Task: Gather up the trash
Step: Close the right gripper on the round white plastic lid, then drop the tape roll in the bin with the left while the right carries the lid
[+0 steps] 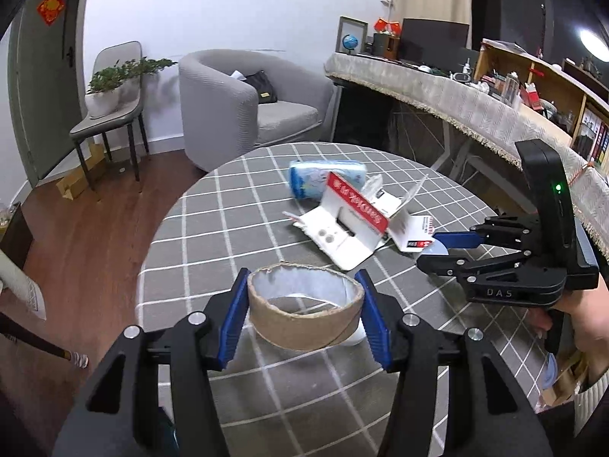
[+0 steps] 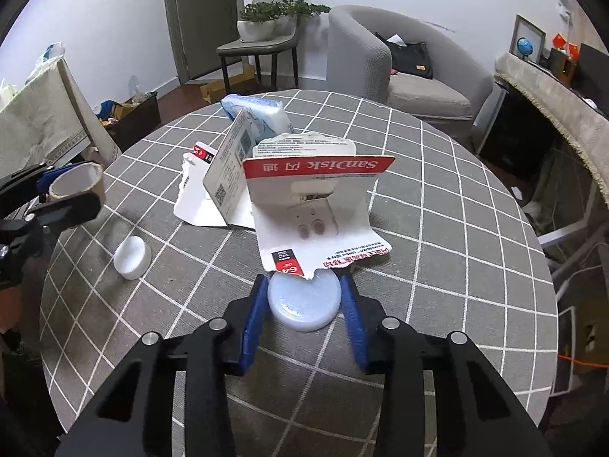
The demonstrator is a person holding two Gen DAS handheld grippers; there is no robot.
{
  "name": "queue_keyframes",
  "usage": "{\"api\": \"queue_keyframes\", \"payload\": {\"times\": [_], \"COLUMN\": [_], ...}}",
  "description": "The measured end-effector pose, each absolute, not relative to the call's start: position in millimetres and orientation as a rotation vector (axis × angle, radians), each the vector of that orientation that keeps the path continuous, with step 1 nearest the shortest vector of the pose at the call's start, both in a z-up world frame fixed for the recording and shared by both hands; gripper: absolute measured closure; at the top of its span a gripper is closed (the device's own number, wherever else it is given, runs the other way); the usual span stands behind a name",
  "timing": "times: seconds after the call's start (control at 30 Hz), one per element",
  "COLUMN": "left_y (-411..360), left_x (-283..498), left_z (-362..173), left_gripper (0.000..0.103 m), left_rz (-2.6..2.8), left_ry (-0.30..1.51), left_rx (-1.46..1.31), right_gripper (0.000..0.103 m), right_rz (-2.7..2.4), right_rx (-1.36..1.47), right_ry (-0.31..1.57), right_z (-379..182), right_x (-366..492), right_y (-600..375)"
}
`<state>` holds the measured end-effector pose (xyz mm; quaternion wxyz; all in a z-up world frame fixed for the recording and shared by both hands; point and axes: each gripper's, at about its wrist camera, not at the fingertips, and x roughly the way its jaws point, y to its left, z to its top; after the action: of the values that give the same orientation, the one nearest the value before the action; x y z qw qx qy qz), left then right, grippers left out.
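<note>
My left gripper (image 1: 302, 282) is shut on a brown cardboard tape core (image 1: 304, 323), with a blue pad pressed to each side, held just above the checked round table (image 1: 213, 236). From the right wrist view the core (image 2: 76, 182) shows at the far left. My right gripper (image 2: 304, 280) is shut on a pale round lid (image 2: 304, 304) lying flat on the cloth, its far edge tucked under torn red-and-white card packaging (image 2: 316, 198). A small white cap (image 2: 131, 257) sits left of it. A blue tissue pack (image 2: 259, 110) lies behind the packaging.
A grey armchair (image 1: 259, 106) and a chair with potted plants (image 1: 110, 91) stand beyond the table. A long cloth-covered desk (image 1: 475, 103) runs along the right. Boxes and a dark bin (image 2: 133, 114) sit on the floor at the left.
</note>
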<state>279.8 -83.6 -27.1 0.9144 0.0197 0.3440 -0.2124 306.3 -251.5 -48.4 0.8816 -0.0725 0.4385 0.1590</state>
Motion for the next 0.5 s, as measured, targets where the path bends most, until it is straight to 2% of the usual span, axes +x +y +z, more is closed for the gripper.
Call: {"api": "queue_keyframes", "payload": {"times": [0.5], "left_y": [-13.8], "left_x": [254.1], "left_z": [-24.2], "left_gripper": [0.045], "left_rz": [-0.334], "left_ry": [0.705], "left_rx": [-0.001], "right_gripper": [0.063], "right_rz": [0.457], "right_rx": [-0.021], "right_ry": [0.872], "right_z": [-33.8], "right_x": [290.0], "right_y": [-199.6]}}
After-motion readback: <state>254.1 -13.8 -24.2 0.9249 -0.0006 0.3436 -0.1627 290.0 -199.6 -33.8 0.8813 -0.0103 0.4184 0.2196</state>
